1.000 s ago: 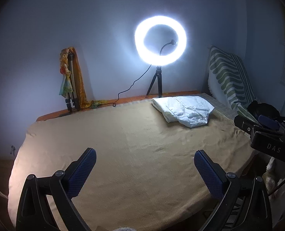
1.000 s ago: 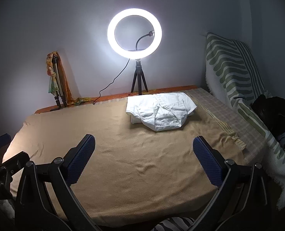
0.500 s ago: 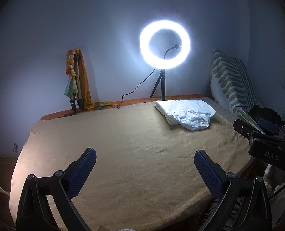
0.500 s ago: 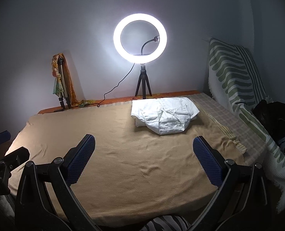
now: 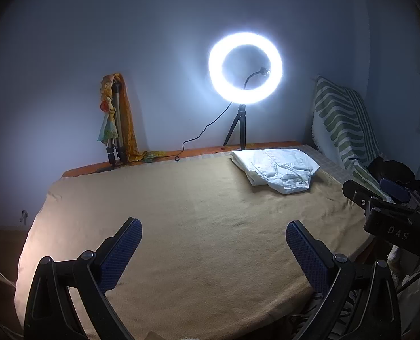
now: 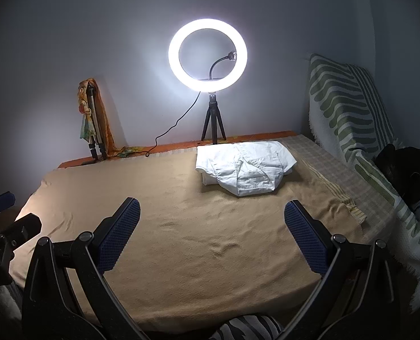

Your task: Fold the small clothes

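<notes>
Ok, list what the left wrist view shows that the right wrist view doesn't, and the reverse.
Only the left wrist view: the right gripper seen from the side, at the right edge, its black body lettered DAS.

Only the right wrist view: the left gripper at the left edge, and a zebra-striped fabric at the bottom edge.

Both: the folded white cotton garment on the tan blanket, the lit ring light on a black tripod, the green-striped white throw, and each camera's own blue-padded fingers, spread wide and empty.

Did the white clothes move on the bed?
No. The white clothes lie below the ring light's tripod as before; only the cameras shifted.
</notes>
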### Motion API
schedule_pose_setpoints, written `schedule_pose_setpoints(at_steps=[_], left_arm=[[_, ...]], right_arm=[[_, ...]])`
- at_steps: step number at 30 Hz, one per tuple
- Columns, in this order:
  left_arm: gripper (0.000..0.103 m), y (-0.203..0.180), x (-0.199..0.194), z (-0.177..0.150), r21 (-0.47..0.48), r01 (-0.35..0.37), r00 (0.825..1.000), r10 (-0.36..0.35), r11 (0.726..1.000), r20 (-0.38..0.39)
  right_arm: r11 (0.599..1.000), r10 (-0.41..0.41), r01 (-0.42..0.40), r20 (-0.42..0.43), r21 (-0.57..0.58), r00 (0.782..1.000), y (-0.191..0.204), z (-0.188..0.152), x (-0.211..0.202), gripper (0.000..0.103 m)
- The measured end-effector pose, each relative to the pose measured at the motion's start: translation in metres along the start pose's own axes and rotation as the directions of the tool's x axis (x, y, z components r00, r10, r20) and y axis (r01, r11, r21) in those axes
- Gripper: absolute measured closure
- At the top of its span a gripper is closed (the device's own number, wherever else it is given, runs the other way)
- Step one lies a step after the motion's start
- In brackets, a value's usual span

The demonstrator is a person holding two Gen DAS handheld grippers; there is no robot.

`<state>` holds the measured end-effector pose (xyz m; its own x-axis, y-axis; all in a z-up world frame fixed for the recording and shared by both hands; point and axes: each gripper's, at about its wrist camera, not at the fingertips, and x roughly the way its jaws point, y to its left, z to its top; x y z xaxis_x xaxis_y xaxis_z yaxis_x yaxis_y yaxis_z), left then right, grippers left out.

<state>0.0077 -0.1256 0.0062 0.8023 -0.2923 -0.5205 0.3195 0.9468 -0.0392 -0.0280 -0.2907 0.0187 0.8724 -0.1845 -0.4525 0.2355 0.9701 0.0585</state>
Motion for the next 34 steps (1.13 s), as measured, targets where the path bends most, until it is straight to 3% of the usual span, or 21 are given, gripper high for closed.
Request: schedule_pose_setpoints(at_steps=[34], left_arm=[[0.000,-0.004,0.010,-0.004,0.011,-0.002,1.000,0.002,1.000,-0.008]], right_arm=[[1.000,0.028,-0.028,-0.039,-0.003,0.999,-0.010,-0.008,0.024,0.000]])
